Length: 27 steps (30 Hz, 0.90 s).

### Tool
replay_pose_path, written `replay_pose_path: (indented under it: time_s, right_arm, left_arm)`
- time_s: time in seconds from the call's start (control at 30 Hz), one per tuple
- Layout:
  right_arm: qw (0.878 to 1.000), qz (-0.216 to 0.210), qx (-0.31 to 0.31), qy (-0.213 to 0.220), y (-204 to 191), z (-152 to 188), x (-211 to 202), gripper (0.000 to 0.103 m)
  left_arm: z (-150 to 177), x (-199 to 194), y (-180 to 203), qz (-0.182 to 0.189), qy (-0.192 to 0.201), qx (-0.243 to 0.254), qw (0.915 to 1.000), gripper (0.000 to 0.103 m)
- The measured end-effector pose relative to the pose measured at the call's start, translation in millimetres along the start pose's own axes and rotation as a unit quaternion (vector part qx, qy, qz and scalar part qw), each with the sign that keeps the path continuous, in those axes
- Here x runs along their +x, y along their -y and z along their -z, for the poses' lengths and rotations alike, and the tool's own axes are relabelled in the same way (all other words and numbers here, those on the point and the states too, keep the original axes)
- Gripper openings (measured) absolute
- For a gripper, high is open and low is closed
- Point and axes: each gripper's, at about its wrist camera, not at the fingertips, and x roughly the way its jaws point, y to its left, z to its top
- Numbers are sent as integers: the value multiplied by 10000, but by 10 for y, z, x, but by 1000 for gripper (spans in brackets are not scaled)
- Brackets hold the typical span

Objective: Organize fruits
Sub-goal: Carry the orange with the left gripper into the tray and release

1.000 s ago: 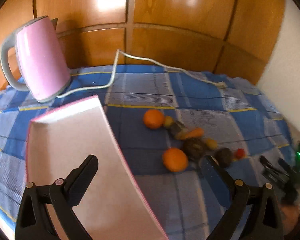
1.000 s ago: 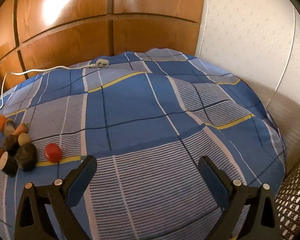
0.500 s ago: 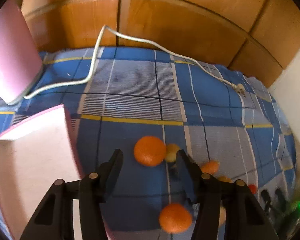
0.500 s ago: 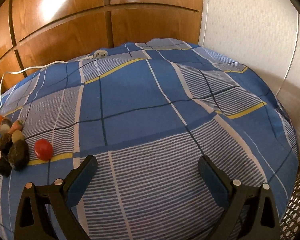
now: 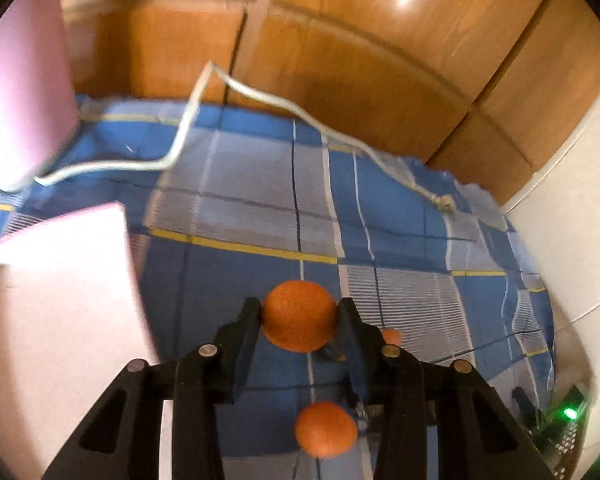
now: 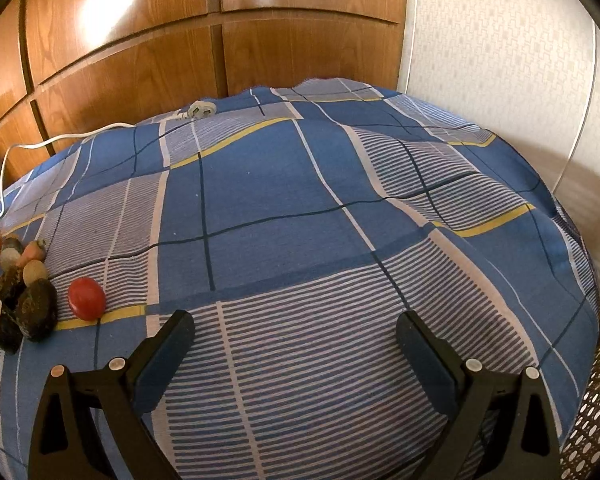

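Observation:
In the left wrist view my left gripper (image 5: 300, 312) is shut on an orange (image 5: 299, 315), both fingers pressing its sides. A second orange (image 5: 325, 428) lies below it on the blue checked cloth (image 5: 260, 208). A small orange fruit (image 5: 392, 336) peeks out beside the right finger. A pink tray (image 5: 60, 300) lies at the left. In the right wrist view my right gripper (image 6: 296, 328) is open and empty over the cloth. A red fruit (image 6: 86, 298), dark fruits (image 6: 36, 312) and several other small fruits (image 6: 32, 256) lie at the far left.
A pink kettle (image 5: 20, 80) stands at the back left, its white cord (image 5: 260, 96) running across the cloth to a plug (image 5: 444, 202), also in the right wrist view (image 6: 198, 111). Wooden panels (image 5: 340, 40) back the table. A white wall (image 6: 500, 60) is at the right.
My left gripper moved forward to the fruit pile and closed from wide open onto the far orange. My right gripper stayed open and shifted slightly.

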Motion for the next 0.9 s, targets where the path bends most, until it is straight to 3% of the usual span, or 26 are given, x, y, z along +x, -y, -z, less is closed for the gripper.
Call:
replay_pose_path:
  time_s: [0.13, 0.2, 0.37, 0.5, 0.7, 0.83, 0.9]
  right_arm:
    - [10000, 7, -3, -18, 0, 3, 7, 103]
    - [10000, 11, 2, -27, -3, 0, 13, 103]
    - [10000, 19, 11, -35, -1, 4, 13, 103]
    - [10000, 20, 4, -44, 2, 4, 15, 103]
    - [10000, 51, -7, -52, 2, 7, 18, 103]
    - [10000, 61, -7, -78, -1, 0, 26, 103]
    - [9999, 67, -8, -89, -2, 0, 27, 103]
  left_arm:
    - [65, -350, -192, -271, 319, 54, 9991, 40]
    - [124, -489, -396, -587, 428, -45, 9973, 40]
    - [237, -554, -1015, -1442, 403, -443, 9877, 40]
    - [333, -466, -1303, -1798, 266, -577, 9817, 40]
    - [430, -426, -1394, -1864, 352, -652, 9797, 41]
    - [425, -542, -1287, -1758, 527, -664, 9808, 62]
    - [448, -621, -1237, -1781, 631, -664, 9797, 64]
